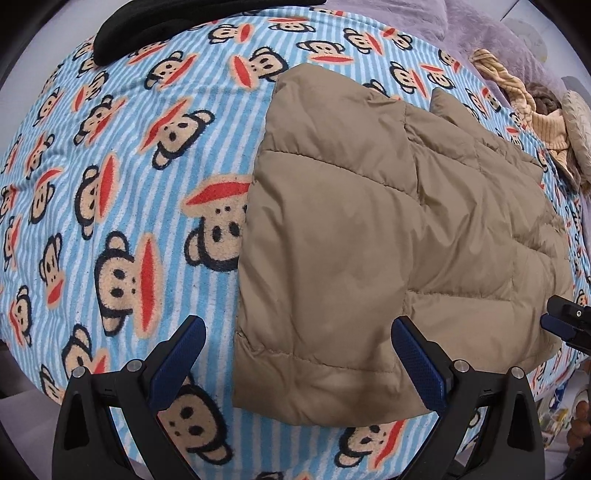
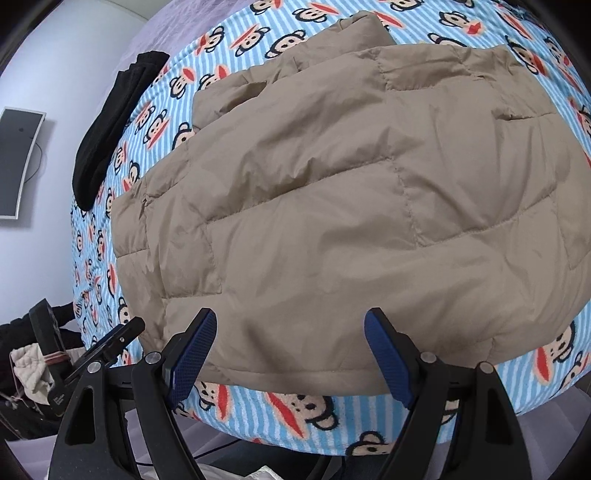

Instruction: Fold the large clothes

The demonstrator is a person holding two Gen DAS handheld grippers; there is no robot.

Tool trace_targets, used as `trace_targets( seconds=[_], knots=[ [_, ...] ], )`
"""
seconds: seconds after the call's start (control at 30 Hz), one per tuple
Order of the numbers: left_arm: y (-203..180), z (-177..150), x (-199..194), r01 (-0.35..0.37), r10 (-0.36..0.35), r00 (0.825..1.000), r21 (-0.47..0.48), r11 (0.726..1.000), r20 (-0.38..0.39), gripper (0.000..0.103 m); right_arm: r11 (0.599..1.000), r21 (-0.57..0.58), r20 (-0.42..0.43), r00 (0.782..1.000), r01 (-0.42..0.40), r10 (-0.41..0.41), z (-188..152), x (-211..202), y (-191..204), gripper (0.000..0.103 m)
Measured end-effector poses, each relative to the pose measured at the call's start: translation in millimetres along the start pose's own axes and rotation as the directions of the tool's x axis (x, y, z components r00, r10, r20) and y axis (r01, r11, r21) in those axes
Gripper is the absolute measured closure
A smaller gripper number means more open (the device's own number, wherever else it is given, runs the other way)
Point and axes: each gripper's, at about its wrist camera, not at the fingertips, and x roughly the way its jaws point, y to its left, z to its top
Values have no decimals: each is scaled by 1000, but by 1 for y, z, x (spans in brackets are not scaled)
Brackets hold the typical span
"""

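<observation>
A bed blanket (image 1: pixel 110 184) with blue stripes and monkey faces covers the surface. A tan puffy jacket (image 2: pixel 351 206) lies folded on it. The left view shows yellow knit clothes (image 1: pixel 543 129) at 2 o'clock. The right view shows a black garment (image 2: pixel 110 129) at 10 o'clock. No words can be read. The left gripper (image 1: pixel 299 365) and right gripper (image 2: pixel 291 354) are spread wide, holding nothing.

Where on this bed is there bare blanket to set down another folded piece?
The widest free patch of monkey blanket lies between the tan puffer jacket and the black garment. A narrow strip runs along the jacket's near hem. It is crowded by the yellow knit pile beyond the jacket's other side.
</observation>
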Motion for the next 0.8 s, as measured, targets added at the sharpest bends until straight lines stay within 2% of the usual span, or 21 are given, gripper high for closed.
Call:
trace_targets(
  seconds=[0.2,0.4,0.5,0.57,0.7,0.8],
  knots=[
    [4,9,11,41,-41,999,11,999,-4,2,999,34,-51,998,28,-27,13,23,-15,18],
    [17,32,7,146,-151,987,90,985,48,2,999,23,-60,997,44,-43,13,29,-16,18],
    [31,44,20,188,-191,981,110,976,19,2,999,29,-63,997,44,-43,13,29,-17,18],
    [38,48,33,266,-264,964,107,958,-37,2,998,31,-65,997,47,-45,13,30,-18,18],
    [27,51,59,434,-421,897,93,896,-135,2,998,24,-71,996,62,-60,15,35,-15,18],
    [7,62,77,485,-464,867,95,869,-180,2,998,16,-74,995,69,-67,16,39,-15,18]
  ],
)
